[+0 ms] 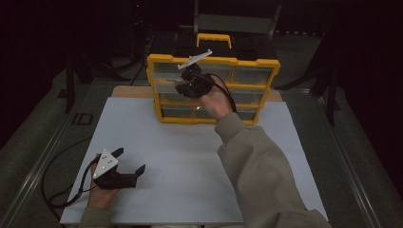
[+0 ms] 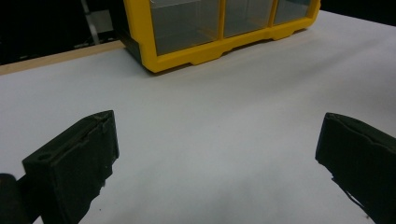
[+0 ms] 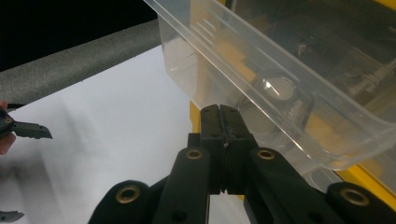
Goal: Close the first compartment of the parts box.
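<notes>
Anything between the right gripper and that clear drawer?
Nothing visible. The right gripper, jaws shut, sits right at the underside of the clear drawer, which is pulled partway out of the yellow organizer. Whether they touch, I cannot tell.

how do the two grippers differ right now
The left gripper has its jaws spread wide apart; the right gripper has its jaws pressed together. The left gripper sits low over the white table, while the right gripper is raised at the yellow drawer cabinet. Both have black jaws.

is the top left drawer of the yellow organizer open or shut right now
Open. In the right gripper view the clear drawer juts out of the yellow organizer, above the shut right gripper.
</notes>
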Available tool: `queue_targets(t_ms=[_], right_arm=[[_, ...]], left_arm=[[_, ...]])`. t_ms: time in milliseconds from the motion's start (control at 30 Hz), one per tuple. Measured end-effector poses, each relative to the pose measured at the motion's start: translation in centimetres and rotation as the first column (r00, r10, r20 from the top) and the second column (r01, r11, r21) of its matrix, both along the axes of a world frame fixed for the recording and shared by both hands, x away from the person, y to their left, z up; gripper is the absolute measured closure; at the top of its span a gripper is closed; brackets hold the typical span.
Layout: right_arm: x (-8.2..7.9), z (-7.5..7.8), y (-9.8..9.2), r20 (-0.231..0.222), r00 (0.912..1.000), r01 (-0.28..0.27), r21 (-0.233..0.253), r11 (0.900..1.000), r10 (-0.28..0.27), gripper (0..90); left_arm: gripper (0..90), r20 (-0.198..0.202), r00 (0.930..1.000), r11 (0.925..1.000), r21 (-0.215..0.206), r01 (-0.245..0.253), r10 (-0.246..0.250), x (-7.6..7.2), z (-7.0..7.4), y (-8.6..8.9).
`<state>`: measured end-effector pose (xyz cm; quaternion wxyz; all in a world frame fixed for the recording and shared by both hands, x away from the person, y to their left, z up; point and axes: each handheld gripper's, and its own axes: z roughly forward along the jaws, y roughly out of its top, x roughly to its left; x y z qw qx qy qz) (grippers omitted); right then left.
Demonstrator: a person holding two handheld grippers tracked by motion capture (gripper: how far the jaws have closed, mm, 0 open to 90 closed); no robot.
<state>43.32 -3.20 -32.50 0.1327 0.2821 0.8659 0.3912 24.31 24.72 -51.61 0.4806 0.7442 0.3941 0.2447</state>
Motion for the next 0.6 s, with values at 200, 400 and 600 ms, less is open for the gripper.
queue_targets(t_ms=[200,400,600], right_arm=[[0.12,-0.04,-0.02,0.004,1.0000,0.008,0.005,1.000,-0.008,89.5],[0.24,-0.07,-0.20,0.007,0.9998,0.020,0.009,1.000,-0.020,89.5],[0.51,-0.21,-0.31,0.010,0.9992,0.038,0.019,0.999,-0.038,89.5]], left_arm=[[0.3,0.001,1.0000,1.0000,0.000,0.001,-0.001,0.00,0.01,0.01],[0.3,0.000,1.0000,1.0000,0.002,0.000,0.000,-0.02,0.01,0.03],[0.3,0.001,1.0000,1.0000,0.004,-0.001,0.001,-0.08,0.02,0.05]])
